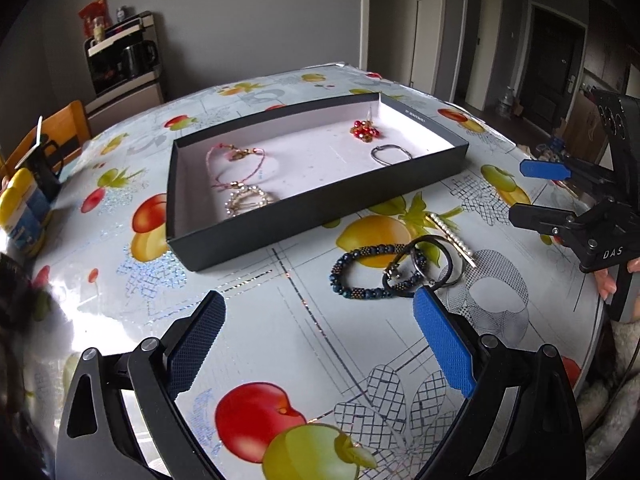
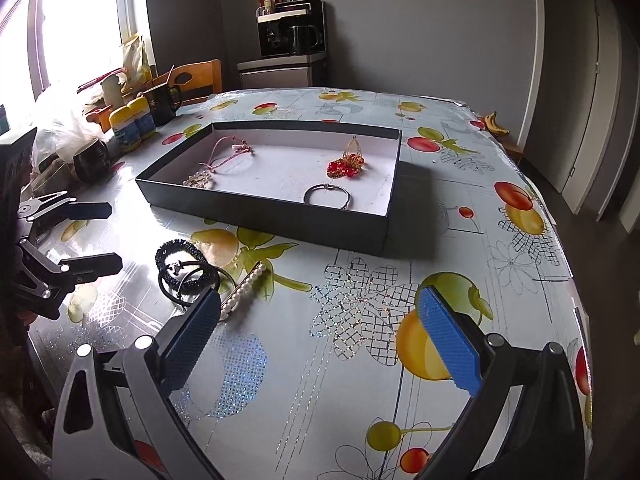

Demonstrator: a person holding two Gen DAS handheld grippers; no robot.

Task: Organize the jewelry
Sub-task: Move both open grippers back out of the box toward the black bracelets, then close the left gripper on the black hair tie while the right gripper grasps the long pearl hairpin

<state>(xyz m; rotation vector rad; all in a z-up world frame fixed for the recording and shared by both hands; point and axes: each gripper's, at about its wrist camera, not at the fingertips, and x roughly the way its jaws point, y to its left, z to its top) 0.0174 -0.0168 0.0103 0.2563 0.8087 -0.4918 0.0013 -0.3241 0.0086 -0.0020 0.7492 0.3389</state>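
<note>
A shallow black box (image 1: 320, 200) (image 2: 280, 216) with a white floor lies on the table. It holds a pink cord bracelet (image 1: 234, 160) (image 2: 232, 152), a pearl piece (image 1: 248, 200) (image 2: 198, 179), a red bead ornament (image 1: 365, 130) (image 2: 345, 166) and a silver bangle (image 1: 390, 154) (image 2: 327, 196). In front of the box lie a dark beaded bracelet (image 1: 360, 272) (image 2: 176, 252), black rings (image 1: 432, 256) (image 2: 192, 284) and a pearl hair clip (image 1: 452, 236) (image 2: 242, 290). My left gripper (image 1: 320, 340) (image 2: 104, 236) is open and empty just before them. My right gripper (image 2: 320, 336) (image 1: 520, 192) is open and empty.
The table wears a fruit-print oilcloth (image 1: 280, 360) (image 2: 360, 360). Mugs (image 2: 162, 102), yellow-capped bottles (image 2: 132, 120) (image 1: 22, 208) and bags crowd the window-side edge. A wooden chair (image 2: 196, 80) and a coffee machine (image 2: 290, 28) stand behind. A banana (image 2: 496, 124) lies at the far corner.
</note>
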